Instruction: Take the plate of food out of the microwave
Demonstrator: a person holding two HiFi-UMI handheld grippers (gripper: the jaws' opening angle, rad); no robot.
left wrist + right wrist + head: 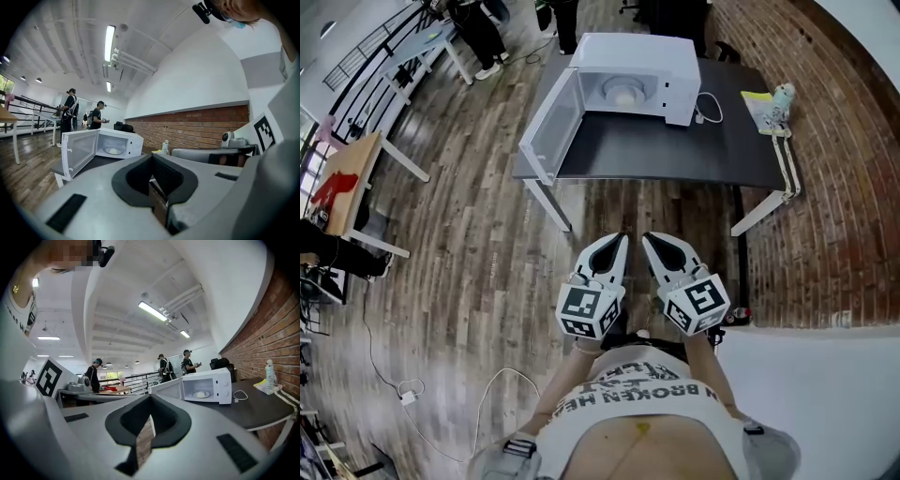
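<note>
While both grippers are over the wood-plank floor (469, 281), short of the bench, the plate of food has not been touched.

Bench: dark rectangular top on white legs (675, 150), brick wall to its right.

White microwave oven (652, 52): stands at the far edge of the bench, towards the far left corner. Its door (548, 127) is swung fully open on the left hinge, and the panel runs along the left edge of the bench towards the near left corner.

White plate with a pale mound of food (623, 91): sits inside the microwave cavity, at the middle of its floor, and shows through the open front in all three views.

White cable (710, 108): looped on the bench top just beside the microwave's right side.

Far right corner of the bench: a yellow flat item (757, 97) and a small white bottle (782, 94); the detail is too small to read.

Left gripper (620, 238): held close to the person's torso, tip pointing at the bench. Its jaws are together, with nothing between them.

Right gripper (649, 238): just beside the left one, pointing the same way. Its jaws are likewise together, with nothing between them.

Both grippers are well apart from the microwave and from the near edge of the bench.

Background: several people stand beyond the far side of the bench, near a railing.
</note>
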